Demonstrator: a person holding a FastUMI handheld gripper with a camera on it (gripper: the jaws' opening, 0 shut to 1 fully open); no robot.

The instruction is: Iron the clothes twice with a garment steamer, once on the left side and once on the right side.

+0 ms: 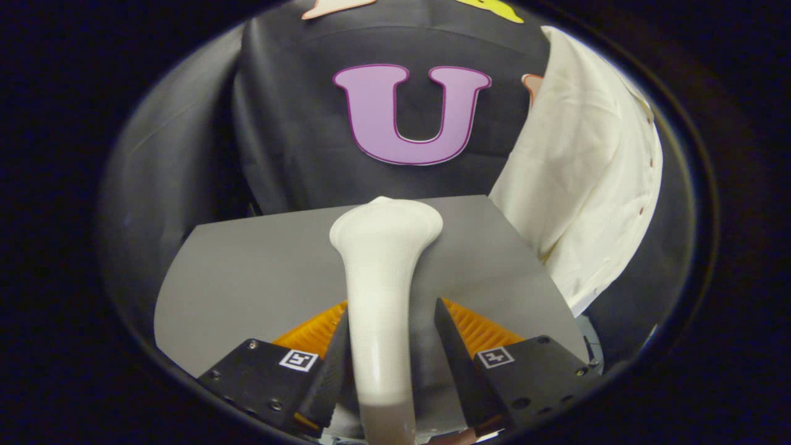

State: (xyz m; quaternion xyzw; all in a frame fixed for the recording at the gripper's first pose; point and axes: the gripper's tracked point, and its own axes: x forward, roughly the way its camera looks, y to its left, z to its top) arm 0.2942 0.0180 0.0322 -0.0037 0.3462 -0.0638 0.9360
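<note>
A white garment steamer (383, 272) lies along the grey table (247, 278), its narrow handle running back between my fingers and its wide head pointing at the table's far edge. My gripper (390, 309) is open around the handle. The left finger (334, 346) sits against the handle's side, while a strip of table shows between the handle and the right finger (454, 346). A white shirt (587, 173) hangs beyond the table's far right corner, its small buttons running down one edge.
The black cloth booth wall (290, 136) stands behind the table and wraps round on the left. The table's far edge lies just past the steamer head. Bare grey tabletop stretches left of the steamer.
</note>
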